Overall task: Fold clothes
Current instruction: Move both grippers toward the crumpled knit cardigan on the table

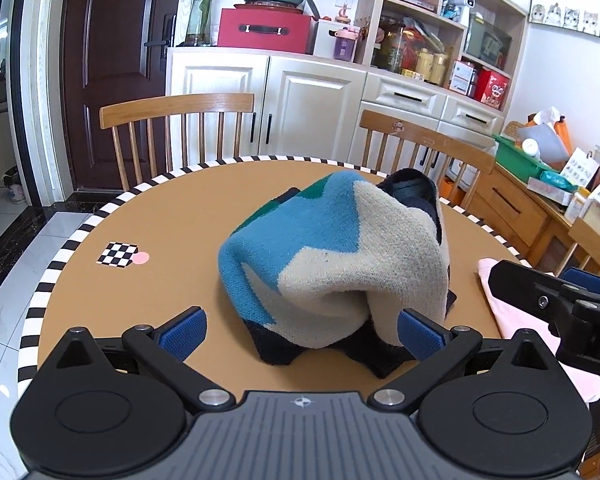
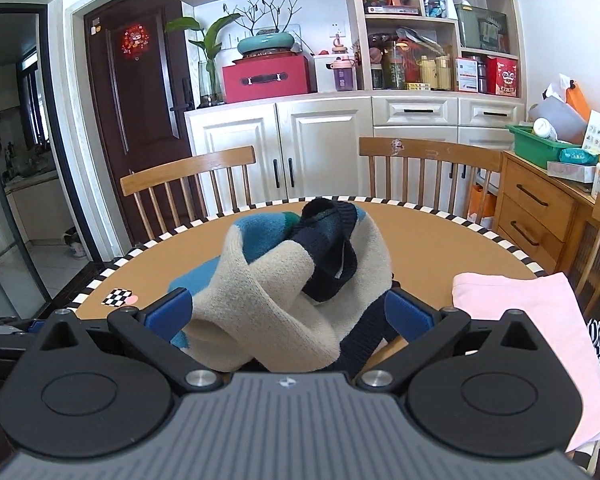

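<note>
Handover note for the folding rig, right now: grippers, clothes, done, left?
Left gripper: open, empty, at the near edge of the sweater.
Right gripper: open, sweater bunched between its fingers, not clamped.
Sweater: crumpled heap mid table, unfolded.
Pink garment: lying flat at the table's right, looks folded.
Left to do: spread the sweater flat and fold it.

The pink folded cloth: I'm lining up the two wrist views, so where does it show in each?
Left wrist view: the pink folded cloth lies at the right edge, partly hidden behind the right hand-held gripper.
Right wrist view: it lies at lower right, flat on the table.
Shared landmark: the checkerboard marker, left of the knitted sweater.
</note>
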A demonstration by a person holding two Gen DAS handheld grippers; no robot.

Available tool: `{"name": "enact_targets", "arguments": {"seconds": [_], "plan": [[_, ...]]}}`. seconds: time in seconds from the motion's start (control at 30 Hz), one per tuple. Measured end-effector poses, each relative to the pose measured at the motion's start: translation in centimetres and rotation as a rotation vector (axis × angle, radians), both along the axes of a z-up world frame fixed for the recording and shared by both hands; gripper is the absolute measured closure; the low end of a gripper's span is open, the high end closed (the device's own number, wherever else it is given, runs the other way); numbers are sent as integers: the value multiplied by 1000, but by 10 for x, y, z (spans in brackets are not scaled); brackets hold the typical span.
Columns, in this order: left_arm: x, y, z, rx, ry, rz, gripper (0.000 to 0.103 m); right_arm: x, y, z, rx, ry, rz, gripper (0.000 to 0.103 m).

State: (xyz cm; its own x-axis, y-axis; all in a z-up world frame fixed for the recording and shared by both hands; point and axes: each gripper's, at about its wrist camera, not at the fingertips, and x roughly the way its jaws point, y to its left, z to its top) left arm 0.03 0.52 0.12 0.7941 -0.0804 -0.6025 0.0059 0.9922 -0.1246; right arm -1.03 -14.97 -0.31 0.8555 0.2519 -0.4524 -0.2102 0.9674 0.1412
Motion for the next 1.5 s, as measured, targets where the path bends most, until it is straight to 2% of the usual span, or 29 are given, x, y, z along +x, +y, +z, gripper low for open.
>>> {"name": "enact_targets", "arguments": {"seconds": [0.23,0.73,1.3,1.5], "plan": [[0,2,-1,0,15,16,0,-1,-2,-3,17,23,31,0],[-2,0,-2,22,43,45,0,2,-8,-10,49,61,25,0],[3,0,-9,31,82,60,0,8,-8,-15,43,93,53,0],[19,0,-16,27,105,65,0,18,-17,-20,48,116,3,0]]}}
